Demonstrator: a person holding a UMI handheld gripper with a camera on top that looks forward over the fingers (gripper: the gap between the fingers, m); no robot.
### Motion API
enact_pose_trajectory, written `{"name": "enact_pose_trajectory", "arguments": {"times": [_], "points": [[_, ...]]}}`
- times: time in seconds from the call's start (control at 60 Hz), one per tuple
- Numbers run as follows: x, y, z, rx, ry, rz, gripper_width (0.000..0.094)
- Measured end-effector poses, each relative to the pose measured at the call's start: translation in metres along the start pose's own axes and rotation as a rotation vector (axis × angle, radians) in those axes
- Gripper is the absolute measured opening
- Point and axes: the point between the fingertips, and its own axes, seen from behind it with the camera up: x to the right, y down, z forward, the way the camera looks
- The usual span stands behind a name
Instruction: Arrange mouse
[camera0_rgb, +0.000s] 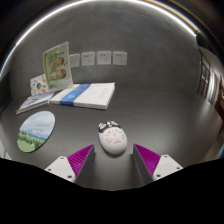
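Note:
A white computer mouse (112, 139) with a small pink pattern lies on the grey table (150, 110), just ahead of my fingers and partly between their tips. My gripper (113, 157) is open, its magenta pads (79, 157) standing apart at either side of the mouse's near end, with a gap on both sides. A round mouse mat (36, 131) with a landscape picture lies to the left of the mouse, beyond the left finger.
A white and blue book (82, 96) lies beyond the mouse to the left, on other papers. A picture card (57, 65) leans against the wall behind it. Wall sockets (100, 58) sit on the back wall.

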Motion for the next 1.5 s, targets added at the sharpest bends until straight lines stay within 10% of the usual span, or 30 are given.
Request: {"name": "enact_pose_trajectory", "arguments": {"times": [0.233,0.333,0.717,1.067,1.5], "points": [[0.007,-0.026,0.043,-0.020,-0.102,-0.010,0.0803],[0.009,-0.032,0.053,-0.027,-0.108,-0.015,0.0577],[0.018,-0.036,0.045,-0.015,-0.065,0.050,0.0423],[-0.174,-0.162,-0.052,0.276,-0.121,0.016,0.0421],[-0.311,-0.030,0.029,-0.019,-0.068,-0.063,0.0441]]}}
